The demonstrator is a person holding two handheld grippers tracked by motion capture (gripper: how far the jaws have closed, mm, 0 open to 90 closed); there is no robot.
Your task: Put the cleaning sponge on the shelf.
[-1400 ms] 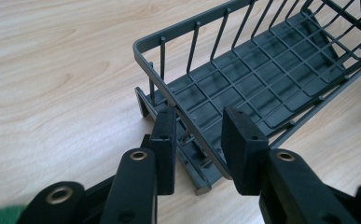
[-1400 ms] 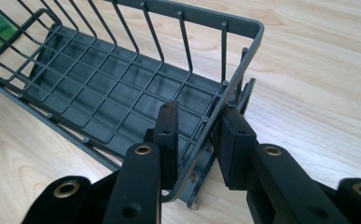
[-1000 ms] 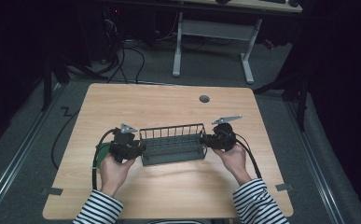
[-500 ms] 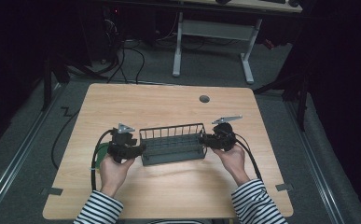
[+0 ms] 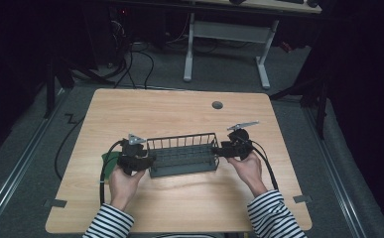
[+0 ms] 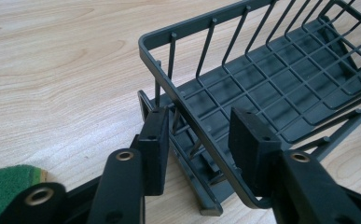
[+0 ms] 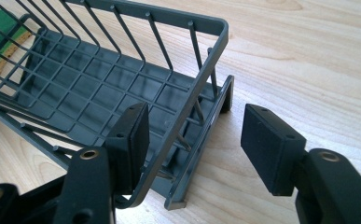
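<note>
A dark grey wire rack [image 5: 182, 156] rests lengthwise on the wooden table [image 5: 169, 116], between my two hands. At its left end, my left gripper [image 5: 147, 159] stands open. In the left gripper view the left gripper [image 6: 201, 144] has one pad on either side of the end rim of the rack [image 6: 229, 88], with small gaps. My right gripper [image 5: 219, 150] is at the rack's right end, also open. The right gripper [image 7: 201, 144] straddles the end wall of the rack [image 7: 122, 79], one pad inside and the other well outside.
A green sponge [image 5: 109, 161] lies on the table just left of the left gripper, and the sponge [image 7: 1, 28] also shows through the rack's wires. A round cable hole [image 5: 217, 105] sits near the table's far edge. Black cables trail from both grippers.
</note>
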